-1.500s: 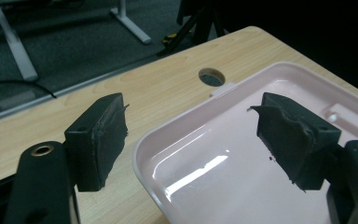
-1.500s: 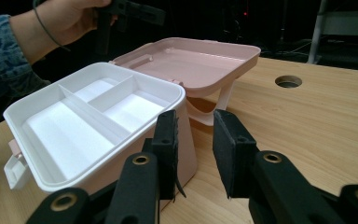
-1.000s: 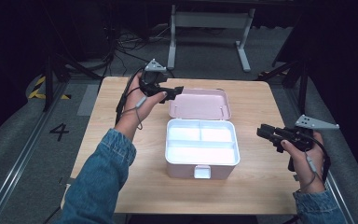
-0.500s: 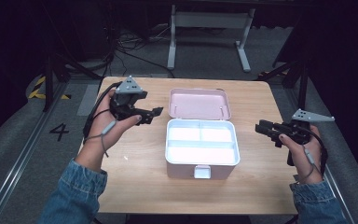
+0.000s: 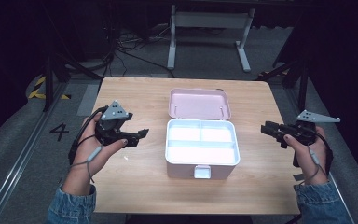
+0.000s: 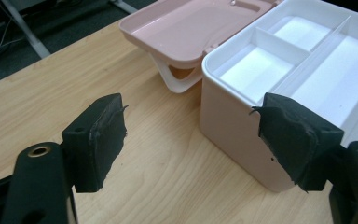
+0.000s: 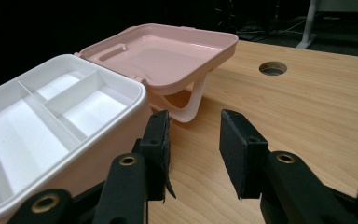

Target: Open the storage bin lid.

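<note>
The box [image 5: 202, 148] sits mid-bench [image 5: 135, 196] with its pink lid [image 5: 198, 103] already thrown back flat behind it, white compartments bare. Both claws are off it: the left claw [image 5: 140, 136] stands wide and empty just left of the box, and the right claw [image 5: 266, 129], partly open, holds nothing. Opening looks done; filling or closing remains.

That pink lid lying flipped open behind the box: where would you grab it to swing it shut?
Probably the lid's far edge, opposite the hinge, coming from behind or from either end. It lies open and roughly level behind the white box, so that thin rim sticks out freely and gives the most leverage. Its white handle hangs underneath, harder to reach.
</note>
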Motion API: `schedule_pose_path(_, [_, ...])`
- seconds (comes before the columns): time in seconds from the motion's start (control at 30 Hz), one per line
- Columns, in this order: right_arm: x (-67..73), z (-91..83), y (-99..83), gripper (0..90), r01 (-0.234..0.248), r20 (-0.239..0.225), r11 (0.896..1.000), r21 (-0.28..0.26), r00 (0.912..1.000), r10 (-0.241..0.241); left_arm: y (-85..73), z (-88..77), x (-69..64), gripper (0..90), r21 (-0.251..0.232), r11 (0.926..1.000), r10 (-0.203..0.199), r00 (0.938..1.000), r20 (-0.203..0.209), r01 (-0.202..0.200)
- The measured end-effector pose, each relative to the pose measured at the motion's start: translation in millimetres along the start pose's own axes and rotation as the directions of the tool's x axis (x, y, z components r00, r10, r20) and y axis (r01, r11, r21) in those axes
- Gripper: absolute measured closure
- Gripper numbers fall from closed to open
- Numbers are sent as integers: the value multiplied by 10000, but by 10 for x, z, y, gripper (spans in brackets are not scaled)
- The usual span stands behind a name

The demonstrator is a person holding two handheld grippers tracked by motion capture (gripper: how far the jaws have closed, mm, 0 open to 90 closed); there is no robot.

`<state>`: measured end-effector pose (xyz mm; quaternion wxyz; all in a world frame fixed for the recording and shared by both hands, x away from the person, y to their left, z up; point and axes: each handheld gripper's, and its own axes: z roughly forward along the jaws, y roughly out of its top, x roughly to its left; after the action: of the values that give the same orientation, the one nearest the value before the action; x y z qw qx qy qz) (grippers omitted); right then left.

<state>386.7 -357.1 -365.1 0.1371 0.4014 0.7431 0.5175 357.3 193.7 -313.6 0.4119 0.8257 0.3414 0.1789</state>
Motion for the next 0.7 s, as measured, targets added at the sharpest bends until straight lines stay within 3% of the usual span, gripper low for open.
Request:
schedule_pose_path(0.17, [-32,-31,-32,638,-72,189,10000,54,9998,71,-178,-16,27,239,-536,9967,-608,9981,80,611])
schedule_pose_path(0.53, [-91,-15,-106,637,-186,471,9991,369,9987,169,-441,108,194,244,263,9935,-1089,9927,-511,1103])
schedule_pose_path(0.7, [-117,5,-129,637,-212,534,9984,522,9984,184,-576,174,304,244,714,9866,-1385,9846,-1068,1465])
